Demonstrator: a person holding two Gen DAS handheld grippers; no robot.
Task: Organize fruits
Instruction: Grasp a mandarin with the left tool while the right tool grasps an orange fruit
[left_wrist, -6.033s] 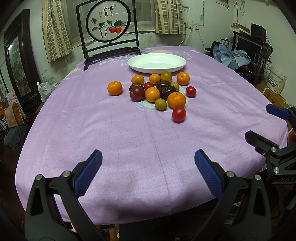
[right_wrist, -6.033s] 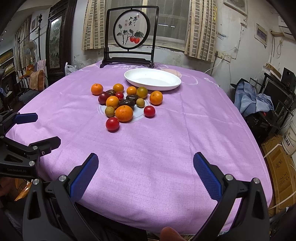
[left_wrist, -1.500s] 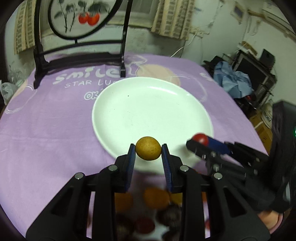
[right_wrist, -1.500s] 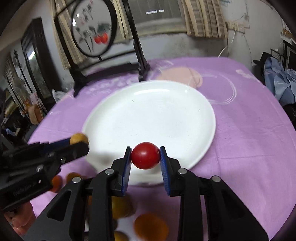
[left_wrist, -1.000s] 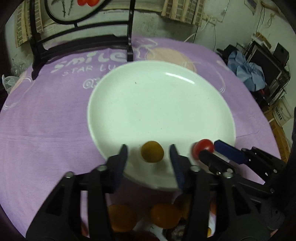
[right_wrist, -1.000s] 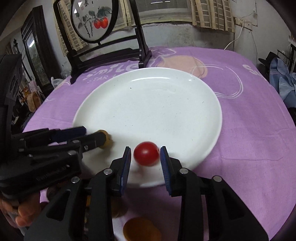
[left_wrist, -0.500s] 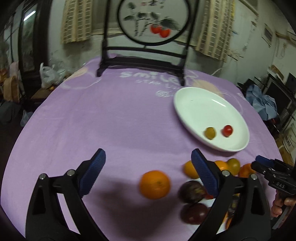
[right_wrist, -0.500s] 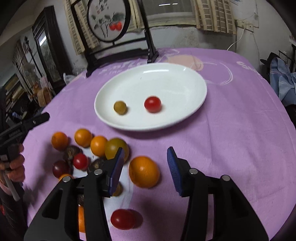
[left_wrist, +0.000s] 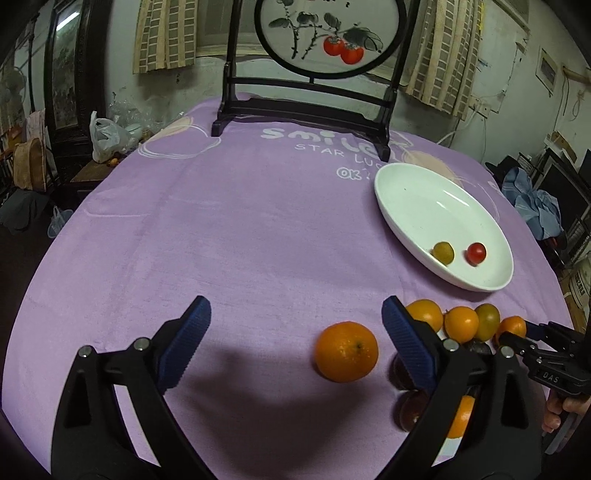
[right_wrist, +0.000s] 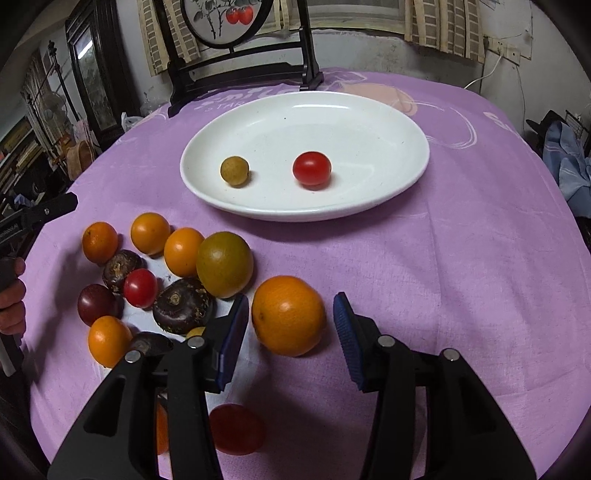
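A white oval plate (right_wrist: 388, 122) (left_wrist: 413, 195) holds a small yellow-brown fruit (right_wrist: 234, 170) (left_wrist: 443, 252) and a red tomato (right_wrist: 311, 168) (left_wrist: 476, 253). My right gripper (right_wrist: 290, 332) is open, its blue pads on either side of a large orange (right_wrist: 289, 315), not touching it. My left gripper (left_wrist: 295, 343) is open and empty; a lone orange (left_wrist: 346, 350) lies between its fingers, nearer the right pad. A cluster of oranges, dark fruits and tomatoes (right_wrist: 162, 273) lies left of the right gripper.
A black-framed round screen with painted persimmons (left_wrist: 325, 33) stands at the table's far edge. A red tomato (right_wrist: 236, 428) lies under the right gripper. The purple cloth (left_wrist: 240, 221) covers the round table. Room clutter surrounds it.
Both grippers have moved lower and closer to the fruit. The right gripper's pads now flank the large orange. The lone orange now sits further between the left fingers.
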